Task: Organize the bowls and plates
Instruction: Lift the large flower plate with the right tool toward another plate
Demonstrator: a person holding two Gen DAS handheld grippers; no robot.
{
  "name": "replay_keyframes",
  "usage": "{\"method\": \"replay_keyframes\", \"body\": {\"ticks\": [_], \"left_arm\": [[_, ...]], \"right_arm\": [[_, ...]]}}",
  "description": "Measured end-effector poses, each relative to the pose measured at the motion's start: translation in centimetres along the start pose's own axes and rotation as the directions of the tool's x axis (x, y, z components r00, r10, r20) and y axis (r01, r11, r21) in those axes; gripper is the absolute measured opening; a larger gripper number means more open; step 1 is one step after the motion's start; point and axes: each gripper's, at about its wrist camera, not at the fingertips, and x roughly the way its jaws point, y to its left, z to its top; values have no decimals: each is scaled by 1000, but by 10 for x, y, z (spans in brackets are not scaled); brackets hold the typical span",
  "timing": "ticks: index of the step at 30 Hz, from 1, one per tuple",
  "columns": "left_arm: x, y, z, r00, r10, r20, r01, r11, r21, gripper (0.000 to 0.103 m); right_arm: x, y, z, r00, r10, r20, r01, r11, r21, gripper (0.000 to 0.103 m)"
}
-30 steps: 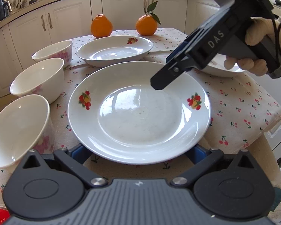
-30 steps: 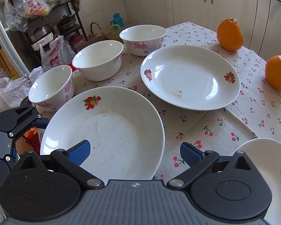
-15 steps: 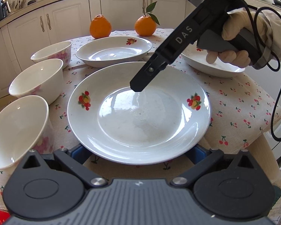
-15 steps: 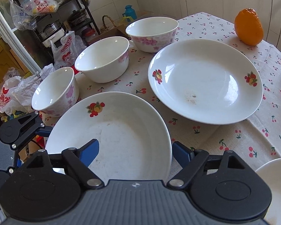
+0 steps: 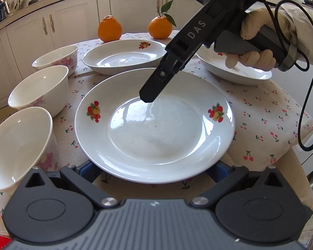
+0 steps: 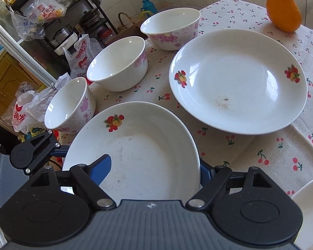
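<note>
A white plate with fruit prints (image 5: 154, 125) lies at the table's near edge; it also shows in the right wrist view (image 6: 139, 145). My left gripper (image 5: 154, 169) is open, its blue fingertips under the plate's near rim on either side. My right gripper (image 6: 154, 166) is open and straddles the plate's right rim, one finger (image 5: 154, 87) above the plate's well, the other below. A second plate (image 5: 125, 56) (image 6: 237, 79) lies behind, a third (image 5: 235, 70) at the right. Three pink-flowered bowls (image 5: 16, 145) (image 5: 39, 91) (image 5: 56, 59) stand in a row on the left.
Two oranges (image 5: 110, 28) (image 5: 160, 27) sit at the table's far edge. White cabinets (image 5: 52, 25) stand behind. The cherry-print tablecloth (image 5: 265, 120) hangs over the right edge. Plastic bags and a shelf rack (image 6: 41, 31) stand on the floor to the left of the table.
My right gripper has moved left and down over the near plate, until its fingers straddle the rim. The left gripper and the dishes have stayed put.
</note>
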Motion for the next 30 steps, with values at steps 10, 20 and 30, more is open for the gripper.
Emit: {"method": "replay_keyframes", "body": {"ticks": [10,20,30], "left_arm": [[0,0,3,1000,-21,-16,21,1000,15,102],[-7,-5,16,998,-59,-7,59,997,45,102],[-5,-16,37,995,-96,0,96,990,99,102]], "right_arm": [[-3,3,-3,1000,-27,-4,27,1000,11,88],[-25,5,-10,998,-56,34,55,998,34,88],[-53,-1,-22,992,-93,80,87,994,66,88]]}}
